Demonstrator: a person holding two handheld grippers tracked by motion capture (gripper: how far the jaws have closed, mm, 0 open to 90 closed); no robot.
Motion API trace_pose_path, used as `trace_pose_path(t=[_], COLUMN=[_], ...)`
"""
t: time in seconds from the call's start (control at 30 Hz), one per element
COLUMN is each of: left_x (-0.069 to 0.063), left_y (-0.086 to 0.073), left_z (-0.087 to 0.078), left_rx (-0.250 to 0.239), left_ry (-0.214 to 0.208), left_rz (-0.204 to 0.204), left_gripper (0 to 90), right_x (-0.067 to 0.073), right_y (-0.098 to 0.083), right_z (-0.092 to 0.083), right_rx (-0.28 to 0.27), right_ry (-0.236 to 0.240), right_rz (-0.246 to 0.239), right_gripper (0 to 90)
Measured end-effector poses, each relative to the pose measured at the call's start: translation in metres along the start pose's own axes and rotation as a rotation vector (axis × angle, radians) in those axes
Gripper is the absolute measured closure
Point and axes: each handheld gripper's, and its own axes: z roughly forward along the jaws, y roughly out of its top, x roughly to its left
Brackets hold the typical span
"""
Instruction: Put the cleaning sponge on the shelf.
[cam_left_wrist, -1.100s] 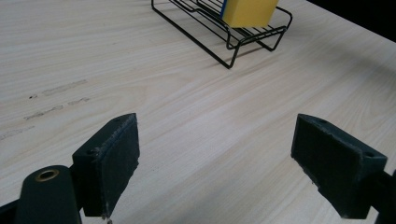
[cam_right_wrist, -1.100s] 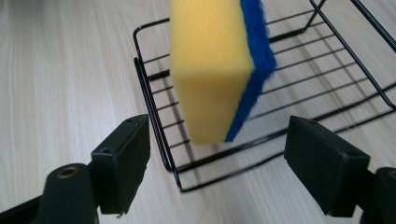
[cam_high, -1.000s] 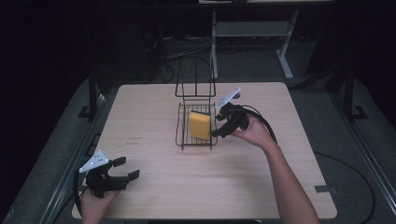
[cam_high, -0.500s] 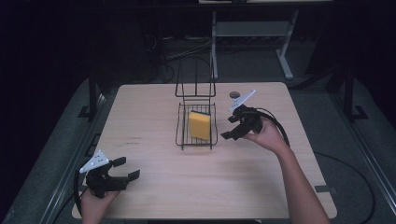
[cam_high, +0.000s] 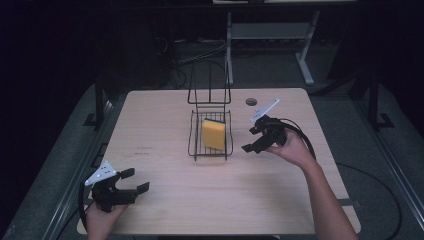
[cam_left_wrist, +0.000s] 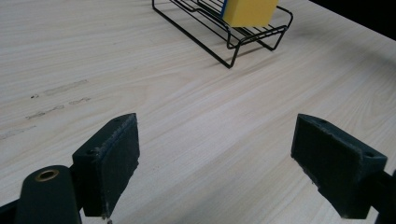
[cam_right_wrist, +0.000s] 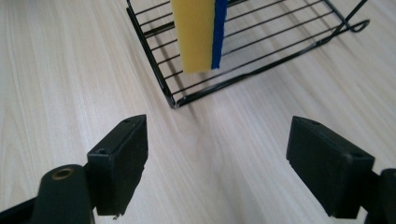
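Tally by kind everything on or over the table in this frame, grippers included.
Sponge, yellow with a blue layer: 1
Black wire rack: 1
Grippers: 2, the left gripper and the right gripper, both open and holding nothing
Total: 4

Glossy black wire rack (cam_high: 210, 135), spongy yellow sponge (cam_high: 214, 134), matt pale wood table (cam_high: 165, 115)

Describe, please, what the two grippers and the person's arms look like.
Both grippers, left and right, are black, with two blocky padded jaws, a grey three-cornered plate on top and a black cable trailing behind. The forearms are bare, with no sleeves.
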Motion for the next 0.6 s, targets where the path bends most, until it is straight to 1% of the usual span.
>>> trace_pose_path(t=[0.03,0.13,0.17,0.23,0.33,0.4,0.47,0.6], left_x=[0.000,-0.001,-0.001,-0.001,-0.001,-0.001,-0.001,-0.001], left_y=[0.000,0.000,0.000,0.000,0.000,0.000,0.000,0.000], left_z=[0.000,0.001,0.001,0.000,0.000,0.001,0.001,0.001], left_rx=[0.000,0.000,0.000,0.000,0.003,0.002,0.002,0.003], left_ry=[-0.001,0.001,0.001,0.001,0.001,0.001,0.000,0.000], left_rz=[0.000,0.001,0.001,0.001,0.002,0.001,0.005,0.005], left_gripper=[14.7,14.6,14.7,14.7,14.7,14.7,14.6,14.6], right_x=[0.000,0.000,0.000,0.000,0.000,-0.001,0.001,0.001], right_y=[-0.002,-0.008,-0.010,-0.013,-0.019,-0.022,-0.024,-0.030], right_z=[0.000,0.001,0.000,-0.001,-0.002,-0.002,-0.004,-0.006], right_rx=[-0.003,0.020,0.009,0.006,0.007,0.019,0.007,0.003], right_ry=[0.004,0.008,0.007,0.008,0.009,0.009,0.009,0.008], right_rz=[0.008,0.018,0.019,0.030,0.040,0.039,0.045,0.061], right_gripper=[20.1,19.2,19.7,19.6,19.5,19.2,19.6,19.5])
